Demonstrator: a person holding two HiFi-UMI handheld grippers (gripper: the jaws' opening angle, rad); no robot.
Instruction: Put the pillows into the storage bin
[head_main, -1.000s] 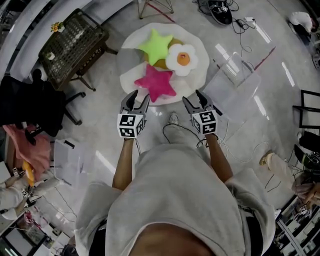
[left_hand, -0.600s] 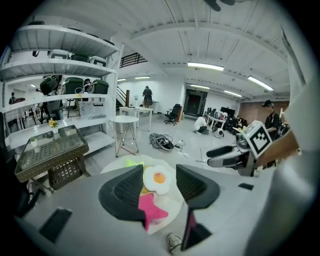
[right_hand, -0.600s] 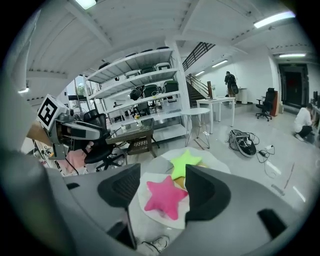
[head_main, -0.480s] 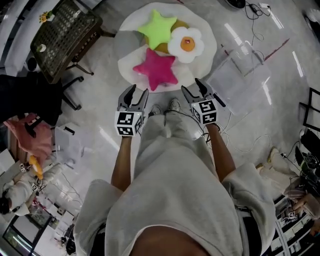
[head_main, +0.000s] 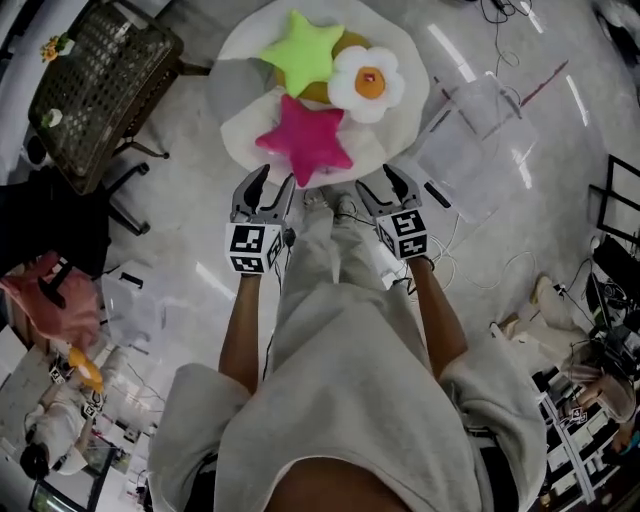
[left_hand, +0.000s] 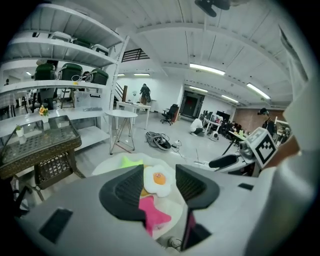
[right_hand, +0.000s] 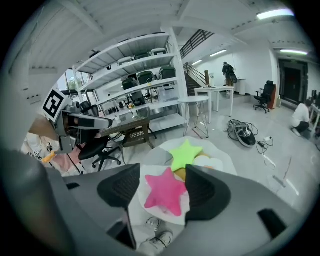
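- L gripper (head_main: 275, 180): jaws apart, nothing betw. pads; hangs over floor just short of mat's near edge.
- R gripper (head_main: 378, 182): jaws apart, empty; level w/ L gripper, pink star seen thru its gap.
- Pillows on round white mat (head_main: 405, 110): pink star (head_main: 305, 140) nearest grippers, green star (head_main: 300, 55) behind it, egg-flower pillow (head_main: 368, 82) touching green star's right side.
- Clear storage bin (head_main: 470, 130): on floor just right of mat, apart from pillows.
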